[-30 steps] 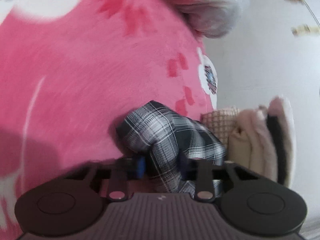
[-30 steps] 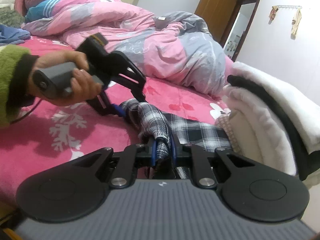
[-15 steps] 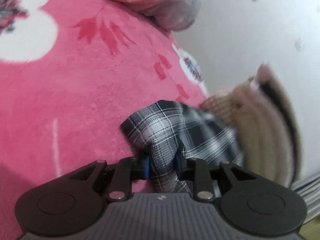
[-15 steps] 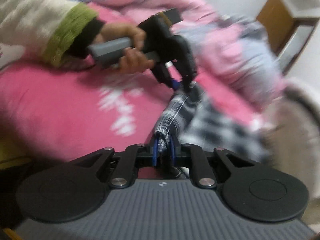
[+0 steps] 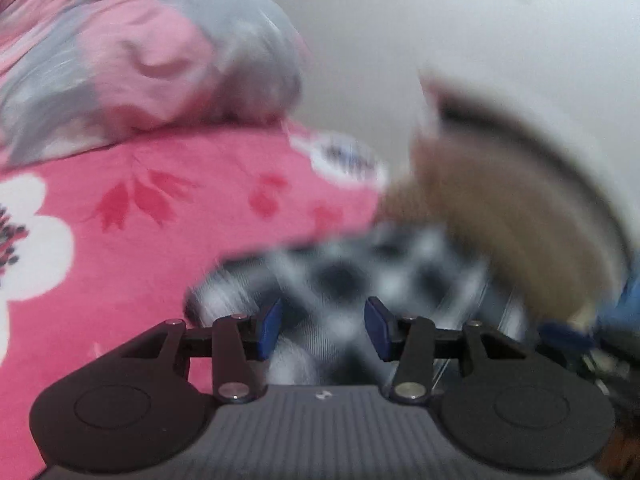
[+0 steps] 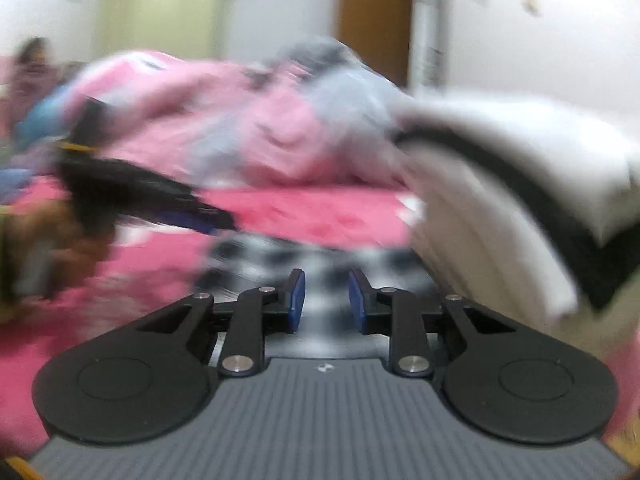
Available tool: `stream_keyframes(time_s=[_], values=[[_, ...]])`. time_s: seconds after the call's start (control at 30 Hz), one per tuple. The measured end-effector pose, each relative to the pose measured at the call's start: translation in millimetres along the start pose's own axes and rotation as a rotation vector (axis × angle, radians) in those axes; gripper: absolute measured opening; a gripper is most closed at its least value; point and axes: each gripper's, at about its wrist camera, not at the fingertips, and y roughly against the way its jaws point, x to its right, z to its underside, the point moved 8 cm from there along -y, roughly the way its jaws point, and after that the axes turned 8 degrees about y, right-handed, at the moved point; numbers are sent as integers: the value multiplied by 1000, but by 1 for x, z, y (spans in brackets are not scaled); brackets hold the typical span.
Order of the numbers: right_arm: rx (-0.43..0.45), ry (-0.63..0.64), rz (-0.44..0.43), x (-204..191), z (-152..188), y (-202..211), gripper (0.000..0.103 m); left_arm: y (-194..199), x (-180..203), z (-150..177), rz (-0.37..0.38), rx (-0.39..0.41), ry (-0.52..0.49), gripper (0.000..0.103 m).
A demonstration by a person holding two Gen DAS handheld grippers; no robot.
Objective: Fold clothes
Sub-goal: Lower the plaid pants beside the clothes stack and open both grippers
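Released since a second ago: plaid garment [image 5: 360, 272], now laid on pink blanket [image 5: 160, 240] beside folded stack [image 6: 520, 184]. Left gripper [image 5: 323, 324] and right gripper [image 6: 326, 300] jaws opening, cloth unpressed between. Fold judged placed; withdrawal called for next.

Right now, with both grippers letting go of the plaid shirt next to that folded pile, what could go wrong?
1. Both jaws are opening; the plaid shirt still shows between the right gripper pads, so it might snag and unfold on pulling back.
2. The folded stack sits close on the right; either hand could knock it.
3. The left gripper is moving fast in blurred views, and could drag the fabric.
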Motion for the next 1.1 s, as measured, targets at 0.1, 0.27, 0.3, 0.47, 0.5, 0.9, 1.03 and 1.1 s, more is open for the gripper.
stream_keyframes(time_s=[0.1, 0.27, 0.3, 0.47, 0.5, 0.9, 1.03, 1.1], values=[[-75, 15, 48, 4, 45, -26, 20, 0, 11, 12, -56, 57, -129, 50], [13, 117, 113, -2, -25, -8, 20, -2, 15, 10, -65, 54, -139, 54], [51, 121, 108, -4, -41, -9, 20, -1, 15, 10, -64, 56, -129, 55], [8, 169, 88, -1, -54, -90, 19, 4, 13, 13, -63, 68, -128, 55], [-11, 145, 74, 5, -41, -97, 19, 4, 13, 14, -50, 66, -125, 56], [-68, 68, 117, 25, -42, -140, 17, 7, 13, 15, -12, 61, -126, 61], [-113, 11, 161, 37, -32, -143, 17, 11, 11, 11, 11, 44, -105, 61], [-75, -51, 152, 39, -37, -104, 18, 20, 8, 8, 24, 47, -74, 61]])
